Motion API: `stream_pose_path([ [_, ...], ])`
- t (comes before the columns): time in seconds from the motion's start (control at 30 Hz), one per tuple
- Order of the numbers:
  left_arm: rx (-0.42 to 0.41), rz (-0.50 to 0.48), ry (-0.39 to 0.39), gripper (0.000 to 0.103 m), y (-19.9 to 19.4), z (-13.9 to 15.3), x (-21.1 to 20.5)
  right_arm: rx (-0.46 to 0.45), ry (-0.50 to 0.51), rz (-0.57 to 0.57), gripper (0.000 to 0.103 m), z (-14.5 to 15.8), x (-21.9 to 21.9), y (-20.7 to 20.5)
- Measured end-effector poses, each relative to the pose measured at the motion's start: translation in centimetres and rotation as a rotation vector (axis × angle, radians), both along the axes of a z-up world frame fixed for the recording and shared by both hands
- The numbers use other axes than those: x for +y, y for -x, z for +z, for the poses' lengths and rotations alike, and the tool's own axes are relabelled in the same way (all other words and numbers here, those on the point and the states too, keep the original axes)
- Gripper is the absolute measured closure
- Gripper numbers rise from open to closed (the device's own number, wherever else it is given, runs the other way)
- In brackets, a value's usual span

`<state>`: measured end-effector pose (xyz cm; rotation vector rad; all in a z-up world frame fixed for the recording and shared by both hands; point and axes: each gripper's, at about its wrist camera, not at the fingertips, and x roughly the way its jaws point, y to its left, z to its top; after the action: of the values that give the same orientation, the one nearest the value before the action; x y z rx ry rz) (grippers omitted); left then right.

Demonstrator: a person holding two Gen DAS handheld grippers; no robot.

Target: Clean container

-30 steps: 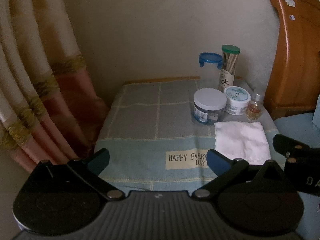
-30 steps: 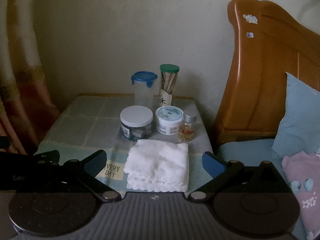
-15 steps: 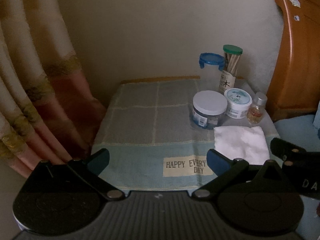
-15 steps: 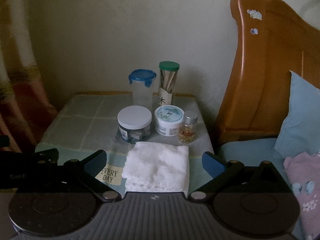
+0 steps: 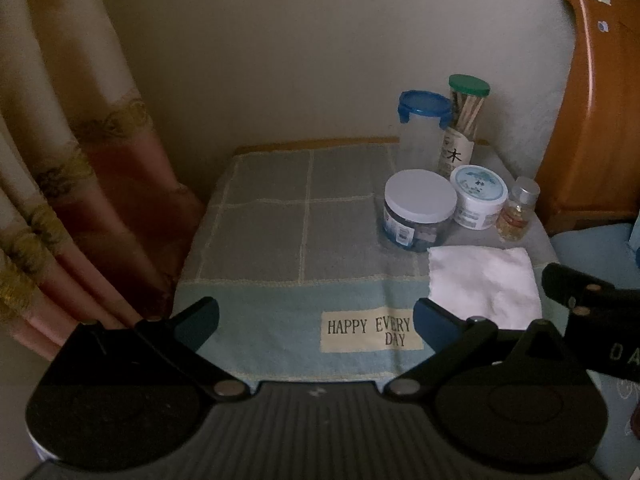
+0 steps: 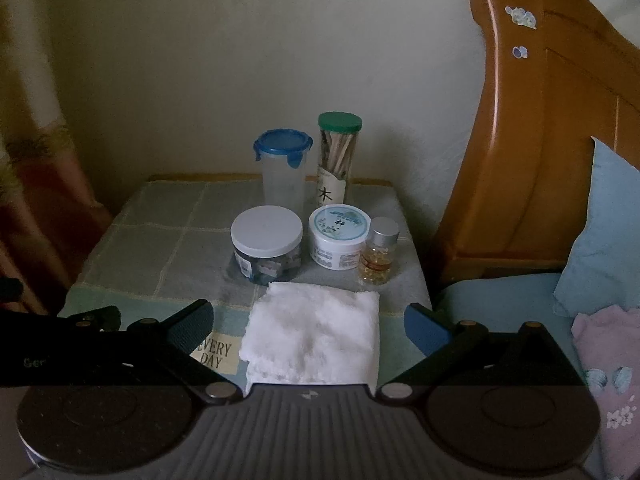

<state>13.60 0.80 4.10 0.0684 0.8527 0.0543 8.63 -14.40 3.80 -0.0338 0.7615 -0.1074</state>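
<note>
A folded white cloth point(image 6: 314, 336) point(image 5: 484, 284) lies at the near right of a small cloth-covered table point(image 5: 280, 224). Behind it stand a white-lidded clear jar point(image 6: 266, 242) point(image 5: 418, 210), a round white tub with a pale blue lid point(image 6: 338, 236) point(image 5: 478, 196), a small bottle with yellow contents point(image 6: 378, 256) point(image 5: 516, 216), a tall clear container with a blue clip lid point(image 6: 283, 170) point(image 5: 423, 124) and a green-capped tube of sticks point(image 6: 338, 158) point(image 5: 462, 124). My right gripper point(image 6: 312, 326) is open above the cloth's near part. My left gripper point(image 5: 314, 320) is open over the table's front edge, holding nothing.
A curtain point(image 5: 60, 184) hangs to the left of the table. A wooden headboard point(image 6: 532, 140) rises on the right, with a blue pillow point(image 6: 604, 236) and pink fabric point(image 6: 608, 368) on the bed. A wall stands close behind the containers.
Both views have shifted a little: the table and containers sit slightly higher and further off than a second ago. Both grippers stay open and nothing on the table has moved.
</note>
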Motion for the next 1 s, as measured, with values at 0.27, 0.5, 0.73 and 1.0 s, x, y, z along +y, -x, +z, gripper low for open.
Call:
stream_pose_path([
  [0.27,0.003,0.01,0.011,0.0,-0.9,0.0,0.1,0.003,-0.002,0.007,0.0,0.2,-0.2,-1.0],
  [0.5,0.009,0.003,0.008,0.0,-1.3,0.0,0.1,0.011,-0.005,0.01,0.0,0.1,-0.2,-1.5],
  [0.73,0.014,-0.002,0.01,0.0,-1.5,-0.1,0.0,0.008,-0.01,0.004,0.0,0.1,-0.4,-1.7],
  [1.0,0.026,-0.005,0.0,0.0,-2.0,-0.8,-0.4,0.013,-0.018,0.001,0.0,-0.6,-1.2,-2.1],
])
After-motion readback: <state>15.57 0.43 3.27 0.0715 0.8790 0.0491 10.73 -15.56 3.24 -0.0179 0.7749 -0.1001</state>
